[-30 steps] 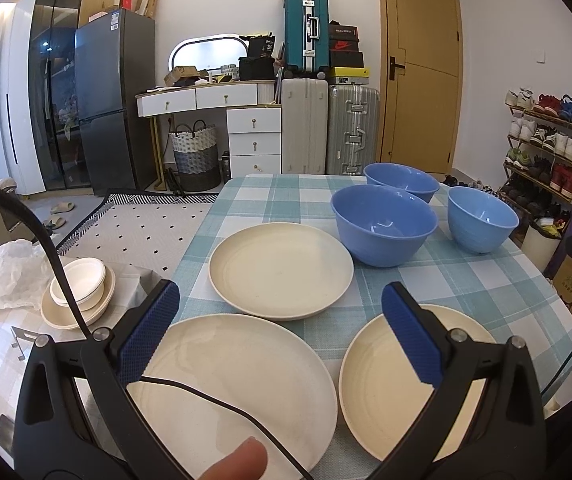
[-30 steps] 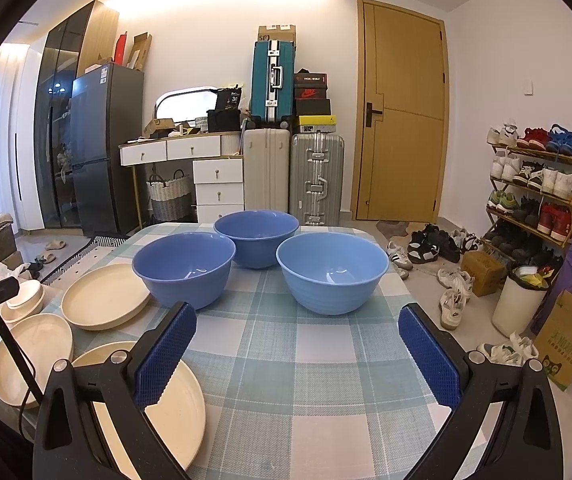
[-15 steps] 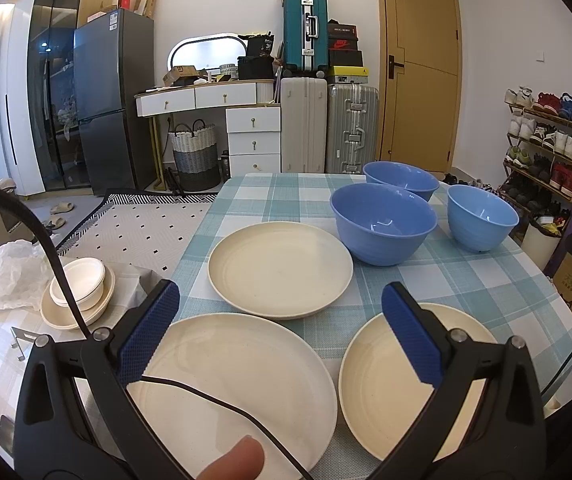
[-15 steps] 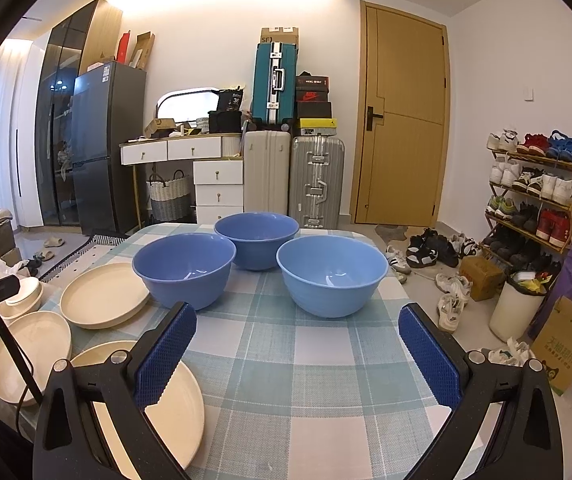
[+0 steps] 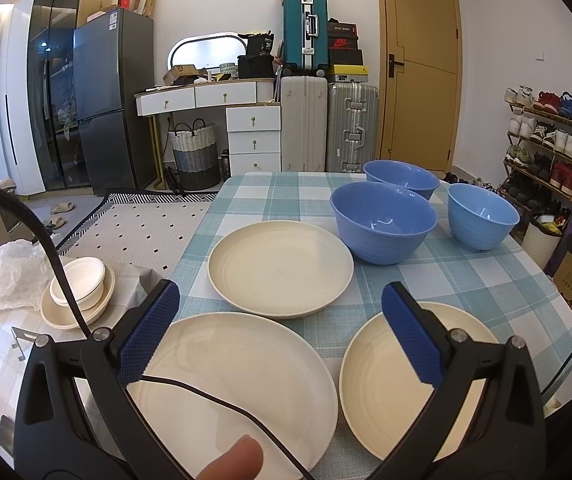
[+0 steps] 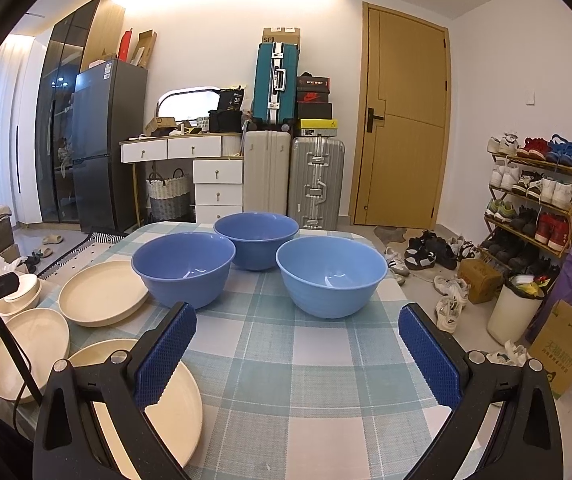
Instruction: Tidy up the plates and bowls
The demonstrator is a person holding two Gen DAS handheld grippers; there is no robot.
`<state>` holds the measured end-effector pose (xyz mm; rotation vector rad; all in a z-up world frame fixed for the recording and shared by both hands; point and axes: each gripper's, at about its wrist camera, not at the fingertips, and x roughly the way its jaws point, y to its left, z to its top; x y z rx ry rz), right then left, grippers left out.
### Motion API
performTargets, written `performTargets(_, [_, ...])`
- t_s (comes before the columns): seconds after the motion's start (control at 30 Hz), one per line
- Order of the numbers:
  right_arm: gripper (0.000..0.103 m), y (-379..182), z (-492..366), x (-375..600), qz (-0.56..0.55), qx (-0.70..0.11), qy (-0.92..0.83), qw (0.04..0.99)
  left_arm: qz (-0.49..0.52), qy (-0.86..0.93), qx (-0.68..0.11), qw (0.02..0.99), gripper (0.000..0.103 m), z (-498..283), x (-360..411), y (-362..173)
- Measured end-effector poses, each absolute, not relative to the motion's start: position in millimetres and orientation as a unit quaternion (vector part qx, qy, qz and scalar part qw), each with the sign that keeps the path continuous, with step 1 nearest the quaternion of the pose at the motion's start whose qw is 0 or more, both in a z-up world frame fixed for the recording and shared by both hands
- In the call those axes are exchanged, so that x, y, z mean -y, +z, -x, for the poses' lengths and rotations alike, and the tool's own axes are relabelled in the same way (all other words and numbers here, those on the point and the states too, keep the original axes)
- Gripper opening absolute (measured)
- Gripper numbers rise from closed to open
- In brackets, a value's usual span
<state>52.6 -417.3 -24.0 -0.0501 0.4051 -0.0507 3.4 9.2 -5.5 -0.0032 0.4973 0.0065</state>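
Checked table (image 6: 326, 360): three cream plates (image 5: 280, 268) near left, three blue bowls (image 6: 332, 276) clustered far right. Left gripper (image 5: 278, 336) and right gripper (image 6: 296, 354) hovering above, jaws wide apart, empty.

The left hand-held gripper (image 5: 278, 328) hangs agape over three cream plates (image 5: 280, 266), gripping nothing.

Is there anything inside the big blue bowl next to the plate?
Empty. The left wrist view looks down into the blue bowl beside the cream plate, and only its bare blue bottom shows.
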Motion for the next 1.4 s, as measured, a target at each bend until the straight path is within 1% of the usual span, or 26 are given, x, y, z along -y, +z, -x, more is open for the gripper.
performTargets(0.33, [0.103,-22.3,-49.5,417.5,0.027,-0.198,-0.029,0.979,0.001,0.003,-0.247,0.969,0.101,-3.1,-8.4,-7.2])
performTargets(0.53, [0.103,-21.1,-49.8,425.3,-0.011,-0.207,-0.016,0.978,-0.003,0.008,-0.246,0.969,0.101,-2.0,-10.4,-11.5])
performTargets(0.67, [0.103,-20.5,-51.1,425.9,-0.030,-0.207,-0.020,0.978,-0.006,0.021,-0.243,0.970,0.101,-0.5,-19.0,-12.1])
performTargets(0.8, [0.103,-18.9,-52.0,420.1,-0.025,-0.204,-0.015,0.979,0.017,0.024,-0.246,0.969,0.101,0.2,-35.5,-10.0])
performTargets(1.03, [0.103,-21.8,-57.6,400.5,-0.031,-0.219,0.034,0.975,0.020,0.052,-0.237,0.970,0.101,6.4,-58.4,-3.8])
performTargets(1.3, [0.103,-27.0,-66.7,349.9,0.005,-0.237,0.086,0.968,0.039,0.069,-0.243,0.967,0.101,9.6,-85.4,1.4])
performTargets(1.4, [0.103,-29.1,-69.2,331.2,0.021,-0.236,0.092,0.967,0.031,0.075,-0.244,0.966,0.101,8.8,-91.2,4.5])
